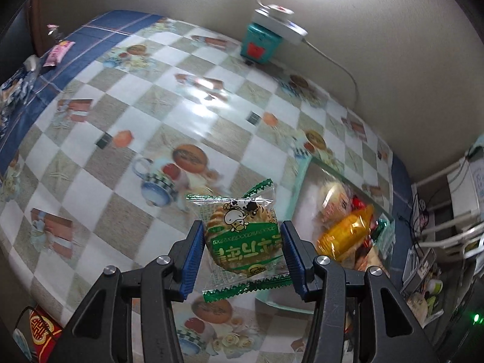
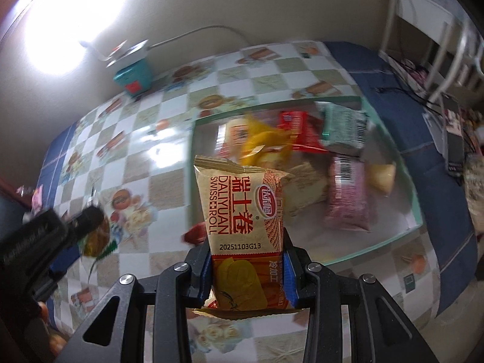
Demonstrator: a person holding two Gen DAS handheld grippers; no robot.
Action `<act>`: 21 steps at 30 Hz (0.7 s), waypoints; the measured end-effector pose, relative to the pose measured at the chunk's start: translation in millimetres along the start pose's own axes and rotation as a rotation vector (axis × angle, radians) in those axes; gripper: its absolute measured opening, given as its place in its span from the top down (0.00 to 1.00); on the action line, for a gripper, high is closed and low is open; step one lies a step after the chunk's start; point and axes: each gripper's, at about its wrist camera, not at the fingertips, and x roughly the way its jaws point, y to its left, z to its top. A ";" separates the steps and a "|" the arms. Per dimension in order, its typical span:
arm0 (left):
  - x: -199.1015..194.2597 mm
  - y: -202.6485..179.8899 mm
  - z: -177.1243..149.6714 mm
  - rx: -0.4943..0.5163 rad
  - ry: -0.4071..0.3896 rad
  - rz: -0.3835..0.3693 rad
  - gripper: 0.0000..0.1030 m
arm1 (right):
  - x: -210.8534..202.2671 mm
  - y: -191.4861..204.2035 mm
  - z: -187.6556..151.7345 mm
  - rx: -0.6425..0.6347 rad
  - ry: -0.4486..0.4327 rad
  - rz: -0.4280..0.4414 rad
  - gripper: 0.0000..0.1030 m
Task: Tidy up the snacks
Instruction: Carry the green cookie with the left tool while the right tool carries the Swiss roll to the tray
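Left hand-held gripper (image 1: 240,242): we clamp the green biscuit packet (image 1: 239,233) beside the tray (image 1: 298,181), for sorting.
Right hand-held gripper (image 2: 246,272): we grip the Swiss roll pack (image 2: 242,217) over the tray's near edge.

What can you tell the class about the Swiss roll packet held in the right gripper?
The Swiss roll packet is a sealed, glossy plastic wrapper, tan above and red-orange below, with crimped ends, red Chinese lettering, "DALIYUAN SWISS ROLL" and a printed date code. It stands upright, clamped near its lower end between the blue pads of the right gripper, held above the checked tablecloth beside the tray.
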 end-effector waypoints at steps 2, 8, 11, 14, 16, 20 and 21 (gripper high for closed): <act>3.5 -11.8 -6.4 0.032 0.009 -0.007 0.49 | 1.4 -17.1 4.0 0.040 0.000 -0.015 0.61; 14.6 -43.0 -25.9 0.110 0.045 -0.032 0.49 | 4.1 -57.2 11.9 0.127 -0.005 -0.049 0.61; 20.7 -59.8 -36.0 0.163 0.063 -0.037 0.49 | 5.0 -72.3 14.2 0.166 -0.004 -0.049 0.61; 27.1 -77.8 -47.1 0.230 0.079 -0.041 0.49 | 5.3 -84.4 15.4 0.196 -0.005 -0.051 0.61; 32.9 -89.7 -55.6 0.275 0.093 -0.036 0.49 | 5.7 -90.7 16.7 0.209 -0.006 -0.051 0.61; 39.7 -104.1 -66.7 0.329 0.111 -0.035 0.49 | 7.6 -102.1 18.5 0.237 -0.003 -0.050 0.61; 41.3 -107.3 -68.7 0.339 0.113 -0.038 0.49 | 8.5 -103.8 18.7 0.241 -0.001 -0.052 0.61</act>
